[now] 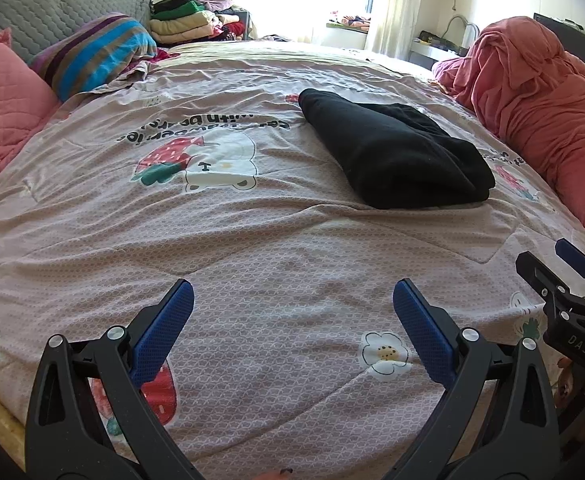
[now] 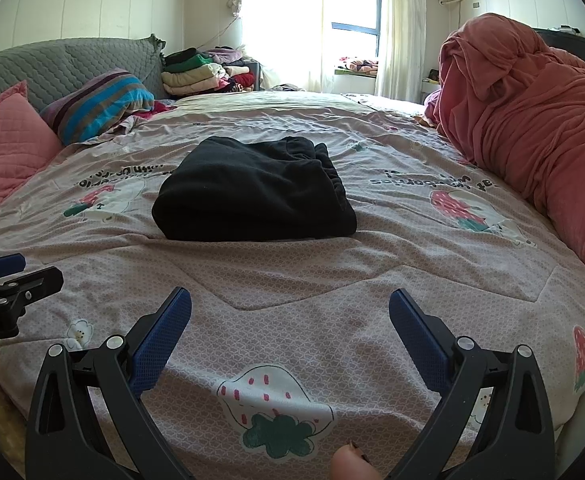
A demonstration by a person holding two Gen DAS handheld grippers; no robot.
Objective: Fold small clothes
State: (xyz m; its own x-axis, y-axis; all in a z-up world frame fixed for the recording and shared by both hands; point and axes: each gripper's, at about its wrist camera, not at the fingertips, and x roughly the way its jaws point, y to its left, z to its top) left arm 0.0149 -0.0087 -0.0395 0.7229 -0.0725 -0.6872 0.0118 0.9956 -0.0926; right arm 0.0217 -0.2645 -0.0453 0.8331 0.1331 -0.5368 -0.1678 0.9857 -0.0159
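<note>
A black garment [image 1: 396,152] lies folded in a compact bundle on the pink printed bed cover [image 1: 252,240]; in the right wrist view it [image 2: 256,192] sits straight ahead in the middle of the bed. My left gripper [image 1: 292,300] is open and empty, held above the cover well short of the garment. My right gripper [image 2: 290,308] is open and empty too, also short of the garment. The right gripper shows at the right edge of the left wrist view [image 1: 564,280]; the left gripper shows at the left edge of the right wrist view [image 2: 12,280].
A bunched pink quilt [image 2: 532,128] fills the right side of the bed. A pink pillow [image 2: 8,152], a striped pillow [image 2: 100,104] and a grey headboard [image 2: 60,64] are at the left. A stack of folded clothes [image 2: 200,72] stands at the back by the window.
</note>
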